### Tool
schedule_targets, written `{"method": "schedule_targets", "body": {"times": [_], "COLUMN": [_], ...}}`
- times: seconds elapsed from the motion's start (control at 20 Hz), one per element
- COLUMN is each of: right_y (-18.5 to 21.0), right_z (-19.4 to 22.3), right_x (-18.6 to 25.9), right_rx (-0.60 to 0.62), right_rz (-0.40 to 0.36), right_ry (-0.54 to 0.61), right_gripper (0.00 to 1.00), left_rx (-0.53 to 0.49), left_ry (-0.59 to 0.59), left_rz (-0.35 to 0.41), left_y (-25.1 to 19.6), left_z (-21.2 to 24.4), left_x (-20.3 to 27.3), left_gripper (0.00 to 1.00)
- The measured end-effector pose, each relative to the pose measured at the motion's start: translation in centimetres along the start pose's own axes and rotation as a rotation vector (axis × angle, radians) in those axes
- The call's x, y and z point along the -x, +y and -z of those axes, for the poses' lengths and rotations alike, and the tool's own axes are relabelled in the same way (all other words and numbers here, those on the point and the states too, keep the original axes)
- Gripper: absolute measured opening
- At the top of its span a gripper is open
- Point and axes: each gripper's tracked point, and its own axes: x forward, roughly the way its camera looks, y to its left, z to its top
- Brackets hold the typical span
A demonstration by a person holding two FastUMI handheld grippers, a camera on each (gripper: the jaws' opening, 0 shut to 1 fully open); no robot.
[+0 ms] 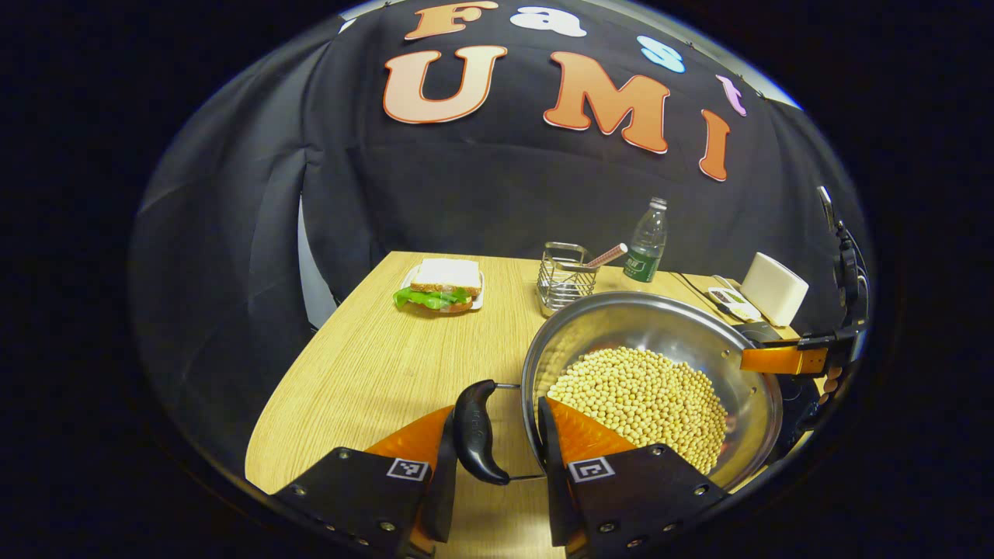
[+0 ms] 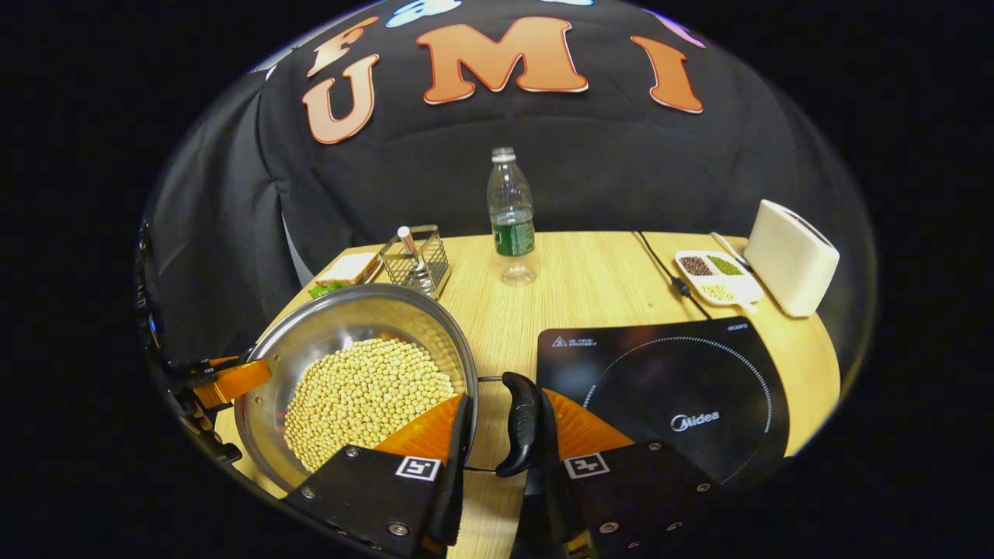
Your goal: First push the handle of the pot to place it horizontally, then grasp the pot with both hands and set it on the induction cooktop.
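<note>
While the pot (image 2: 357, 373) of beans is sitting on the surface (image 2: 590, 279) beside the induction cooktop (image 2: 668, 388), we are holding both jaws open around its two handles, left gripper (image 1: 491, 458) and right gripper (image 2: 501, 442).

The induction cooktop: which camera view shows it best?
The right gripper view: the induction cooktop lies nearly whole on the table, right of the pot, its ring marking plain. In the left gripper view just a dark edge peeks out beyond the pot's rim.

Left gripper (image 1: 497, 454) straddles the pot's (image 1: 660, 326) handle (image 1: 476, 433); jaws apart; soybeans (image 1: 644, 400) inside.
</note>
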Motion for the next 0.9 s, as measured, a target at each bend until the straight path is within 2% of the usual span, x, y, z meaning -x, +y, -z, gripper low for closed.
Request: {"method": "schedule_targets", "body": {"times": [0.45,0.9], "right_y": [-4.4,-11.0], "right_z": [-2.7,-2.2], "right_x": [7.4,11.6], "right_rx": [-0.004,-0.055], "right_rz": [0.026,0.077], "right_ry": [-0.078,-0.092], "right_gripper": [0.43,0.43], "left_rx": [-0.033,-0.082], "left_ry": [-0.070,-0.066], "left_rz": [0.042,0.108], "left_y": [-6.0,-13.6], "left_z": [-4.0,-5.1], "left_x": [4.6,6.1], "left_gripper": [0.50,0.50]}}
